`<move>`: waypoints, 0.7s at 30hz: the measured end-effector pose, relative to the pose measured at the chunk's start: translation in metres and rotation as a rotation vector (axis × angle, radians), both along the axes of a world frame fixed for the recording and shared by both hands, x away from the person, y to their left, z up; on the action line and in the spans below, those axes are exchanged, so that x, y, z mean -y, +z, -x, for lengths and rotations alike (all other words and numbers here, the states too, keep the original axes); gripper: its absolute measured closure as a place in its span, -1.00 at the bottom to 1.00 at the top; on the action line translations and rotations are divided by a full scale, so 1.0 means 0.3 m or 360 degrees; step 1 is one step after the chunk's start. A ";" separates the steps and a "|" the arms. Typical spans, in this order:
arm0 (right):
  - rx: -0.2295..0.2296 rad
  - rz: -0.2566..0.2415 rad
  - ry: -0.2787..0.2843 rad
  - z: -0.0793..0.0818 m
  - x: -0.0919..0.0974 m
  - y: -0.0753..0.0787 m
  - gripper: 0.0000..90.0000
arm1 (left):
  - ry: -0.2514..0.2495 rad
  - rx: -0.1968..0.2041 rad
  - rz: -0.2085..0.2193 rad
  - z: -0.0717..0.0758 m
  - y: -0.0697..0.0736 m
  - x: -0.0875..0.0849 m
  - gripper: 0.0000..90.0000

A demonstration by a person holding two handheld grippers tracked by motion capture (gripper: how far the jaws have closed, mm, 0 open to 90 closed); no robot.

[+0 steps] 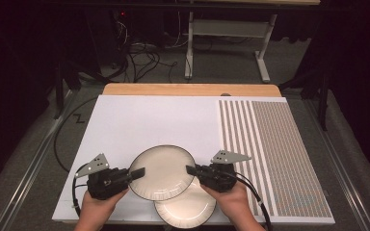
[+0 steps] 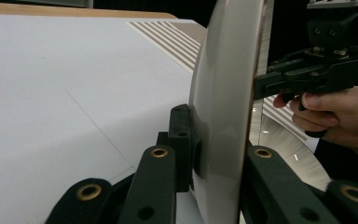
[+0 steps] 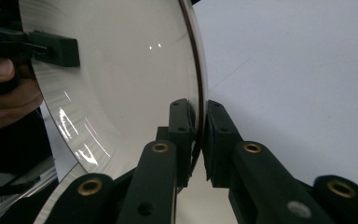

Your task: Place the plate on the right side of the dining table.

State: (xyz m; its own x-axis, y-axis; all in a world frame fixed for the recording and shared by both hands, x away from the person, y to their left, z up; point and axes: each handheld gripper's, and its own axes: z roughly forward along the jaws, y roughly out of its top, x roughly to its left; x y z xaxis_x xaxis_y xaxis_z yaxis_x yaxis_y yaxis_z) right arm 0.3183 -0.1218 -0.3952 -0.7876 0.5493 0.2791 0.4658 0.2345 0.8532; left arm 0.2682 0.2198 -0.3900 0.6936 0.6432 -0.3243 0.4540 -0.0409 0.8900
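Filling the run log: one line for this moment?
left gripper: shut on upper round cream plate | right gripper: shut on same plate | lower plate: on table

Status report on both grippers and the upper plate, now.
Left gripper shut on upper plate rim. Right gripper shut on its opposite rim. Upper plate overlaps the lower plate. Nothing else near on the white mat.
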 end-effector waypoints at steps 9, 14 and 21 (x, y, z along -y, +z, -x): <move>0.0023 -0.0019 -0.0018 0.015 0.037 0.031 0.94 | -0.0003 0.0015 -0.0026 0.006 0.015 0.038 0.76; 0.0029 -0.0035 -0.0043 0.024 0.067 0.055 0.94 | -0.0026 0.0006 -0.0014 -0.001 0.034 0.067 0.76; 0.0062 -0.0029 -0.0082 0.037 0.131 0.100 0.94 | -0.0079 -0.0015 -0.0017 -0.028 0.071 0.130 0.76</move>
